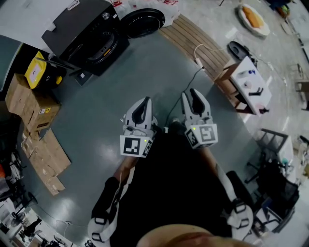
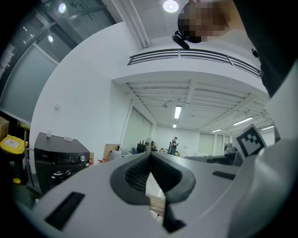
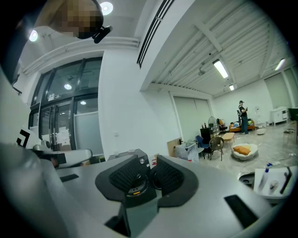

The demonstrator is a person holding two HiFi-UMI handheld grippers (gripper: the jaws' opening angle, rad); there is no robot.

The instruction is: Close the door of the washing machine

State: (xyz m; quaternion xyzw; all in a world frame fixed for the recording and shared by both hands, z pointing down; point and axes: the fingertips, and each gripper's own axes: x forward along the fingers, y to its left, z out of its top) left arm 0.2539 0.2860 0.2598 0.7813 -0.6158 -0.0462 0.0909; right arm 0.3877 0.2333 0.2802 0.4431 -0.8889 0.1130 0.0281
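We cannot read any words or numbers here. We see a white sticker [image 1: 73,5] on top of the washing machine [image 1: 79,26] and one on the yellow box [image 1: 31,80], but the print is too small.

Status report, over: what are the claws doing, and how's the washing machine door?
Left claw shut, right claw open, both empty. Washing machine ahead, door swung open. Bare floor between.

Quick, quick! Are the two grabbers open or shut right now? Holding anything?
Left gripper: shut, holding nothing.
Right gripper: open a little, holding nothing.
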